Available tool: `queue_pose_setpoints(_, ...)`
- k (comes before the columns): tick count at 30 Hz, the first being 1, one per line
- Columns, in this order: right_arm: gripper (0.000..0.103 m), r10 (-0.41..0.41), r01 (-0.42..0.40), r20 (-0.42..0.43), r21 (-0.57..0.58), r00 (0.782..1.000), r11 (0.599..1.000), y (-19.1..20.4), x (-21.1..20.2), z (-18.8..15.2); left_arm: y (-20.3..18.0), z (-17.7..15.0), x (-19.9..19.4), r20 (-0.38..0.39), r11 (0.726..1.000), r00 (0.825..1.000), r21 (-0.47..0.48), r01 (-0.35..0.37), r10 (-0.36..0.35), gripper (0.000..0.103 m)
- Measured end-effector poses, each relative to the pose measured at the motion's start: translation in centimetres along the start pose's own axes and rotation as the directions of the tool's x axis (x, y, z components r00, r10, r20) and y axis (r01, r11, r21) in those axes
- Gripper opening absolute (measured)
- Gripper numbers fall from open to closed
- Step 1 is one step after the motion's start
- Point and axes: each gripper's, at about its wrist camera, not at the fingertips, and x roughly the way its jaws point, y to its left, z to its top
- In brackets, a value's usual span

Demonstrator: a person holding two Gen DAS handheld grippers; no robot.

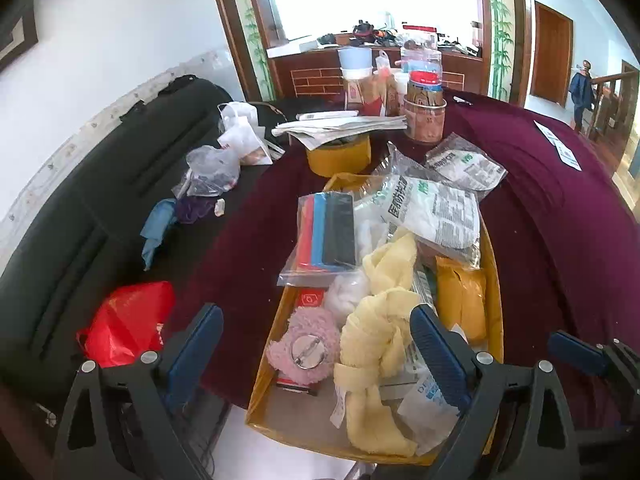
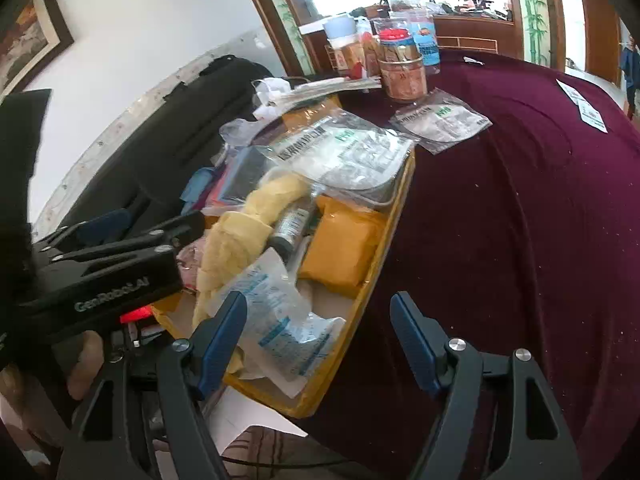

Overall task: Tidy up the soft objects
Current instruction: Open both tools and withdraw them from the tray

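Sorting soft goods, mid-task; both tools hover over the box (image 1: 496,280), nothing held.

- Left gripper (image 1: 316,356): jaws spread wide, empty, w/ yellow cloth (image 1: 376,344) and pink puff (image 1: 304,344) lying between them in view, untouched.
- Right gripper (image 2: 320,340): jaws apart, empty, above a clear med pouch (image 2: 280,312) at box's near end.
- Box: shallow yellow card tray on maroon cloth (image 1: 560,200) covering the counter; crammed.
- Contents: yellow cloth, gauzy, knotted into a rope, centre; pink puff, fuzzy disc w/ metal pin back, near left; white wadding (image 1: 344,292), fluffy; mask packs (image 1: 436,212), crinkly film, far end; zip bag (image 1: 324,236) of flat red/blue/black pieces, far left; mustard pad (image 1: 460,300), smooth, right; small bottle (image 2: 292,224), rigid.
- Outside box: one mask pack (image 1: 464,164) far right on cloth; red bag (image 1: 128,320) near left.

Step, est.: choosing next piece. Next move likely needs a drop onto one item and a light pinch; limp cloth may drag neighbours.
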Motion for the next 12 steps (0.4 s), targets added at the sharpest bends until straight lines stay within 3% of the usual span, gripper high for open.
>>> queue_pose_setpoints(12,0.074,-0.014,0.014,-0.013,-0.024,1.0,1.0,0.82,0.79,-0.17,-0.23,-0.3,-0.51,0.019,1.0,1.0,0.011,0.01,-0.01,0.097)
